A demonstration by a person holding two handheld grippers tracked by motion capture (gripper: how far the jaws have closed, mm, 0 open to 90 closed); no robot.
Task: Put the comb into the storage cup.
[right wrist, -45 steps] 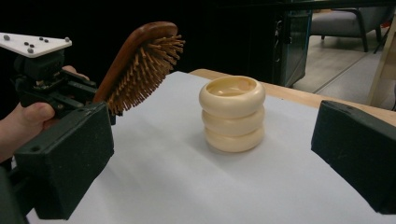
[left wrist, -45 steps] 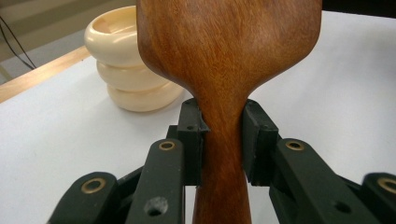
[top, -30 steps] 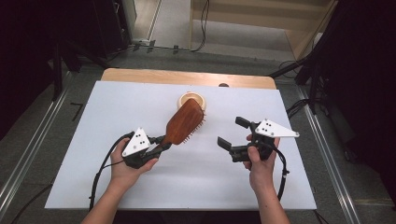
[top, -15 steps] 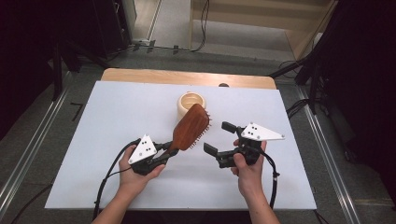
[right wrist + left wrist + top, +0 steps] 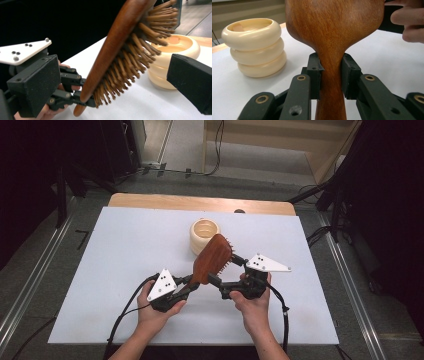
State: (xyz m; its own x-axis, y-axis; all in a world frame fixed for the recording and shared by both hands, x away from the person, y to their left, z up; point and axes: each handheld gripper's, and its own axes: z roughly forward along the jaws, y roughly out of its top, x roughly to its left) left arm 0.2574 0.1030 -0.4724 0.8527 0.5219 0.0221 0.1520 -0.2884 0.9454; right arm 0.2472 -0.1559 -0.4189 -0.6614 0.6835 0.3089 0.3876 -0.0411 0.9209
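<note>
A wooden hairbrush (image 5: pixel 212 257) tilts up over the white table top, bristles facing right. My left gripper (image 5: pixel 192 282) is shut on its narrow handle; in the left gripper view the pads (image 5: pixel 314 72) press both sides of the handle (image 5: pixel 331 75). My right gripper (image 5: pixel 226 270) stands open around the brush head. In the right gripper view the brush head (image 5: pixel 117 50) lies between the two wide-apart jaws of the right gripper (image 5: pixel 113 80), with gaps on both sides. Behind the brush stands a cream ribbed pot (image 5: pixel 204 234).
The white table top (image 5: pixel 125 250) spreads wide to the left and front. A wooden strip (image 5: pixel 200 202) runs along its far edge. The cream pot (image 5: pixel 175 50) stands just behind the brush head. Cables trail from both grippers toward the near edge.
Both hands have come toward each other. The left gripper carried the brush to the right, and the right gripper moved left until its open jaws straddle the brush head.
</note>
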